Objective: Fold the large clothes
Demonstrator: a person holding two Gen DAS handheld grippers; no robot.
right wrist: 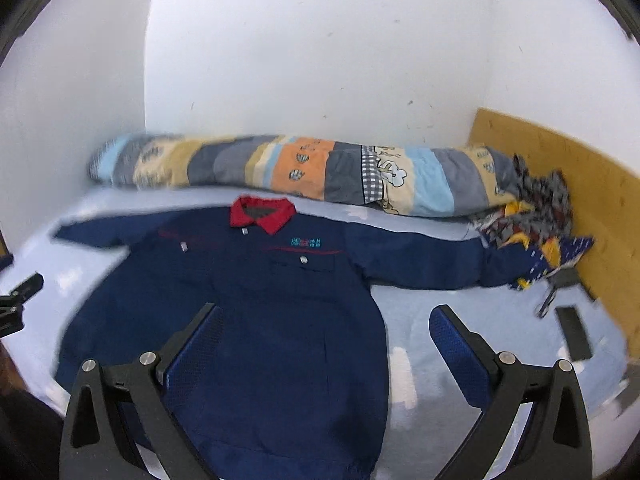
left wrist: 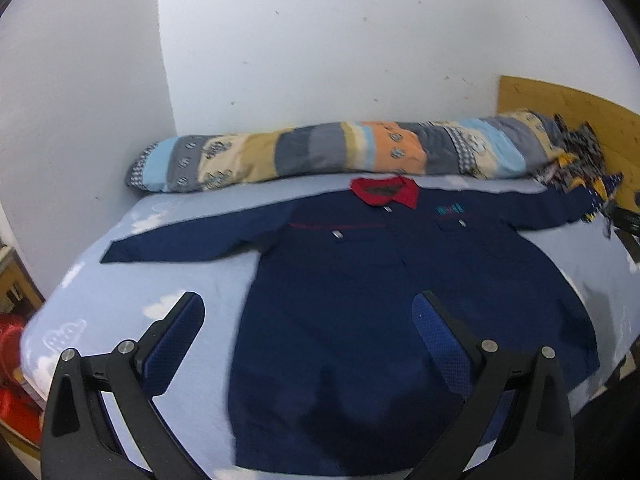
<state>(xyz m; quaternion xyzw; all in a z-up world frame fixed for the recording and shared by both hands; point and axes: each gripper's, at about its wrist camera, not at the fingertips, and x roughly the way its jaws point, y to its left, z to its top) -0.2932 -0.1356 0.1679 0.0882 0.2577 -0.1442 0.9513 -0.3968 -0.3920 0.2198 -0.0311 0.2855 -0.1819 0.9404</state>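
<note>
A navy long-sleeved jacket [left wrist: 360, 300] [right wrist: 260, 320] with a red collar [left wrist: 384, 190] [right wrist: 262, 212] lies flat and face up on a light blue bed sheet [left wrist: 120, 292] [right wrist: 480, 320], both sleeves spread sideways. My left gripper [left wrist: 308, 308] hovers open above the jacket's lower left part, one finger over the sheet, the other over the cloth. Over the jacket's lower right edge, my right gripper [right wrist: 326, 320] is open too. Neither holds anything. The left gripper's tip [right wrist: 26, 286] shows at the right wrist view's left edge.
A rolled patchwork quilt [left wrist: 340, 152] [right wrist: 300, 172] lies along the white wall behind the jacket. A patterned cloth heap [left wrist: 580, 160] [right wrist: 532, 232] sits by the right sleeve end. A wooden headboard [left wrist: 580, 108] [right wrist: 560, 168] bounds the right side. A dark flat object [right wrist: 574, 332] rests on the sheet.
</note>
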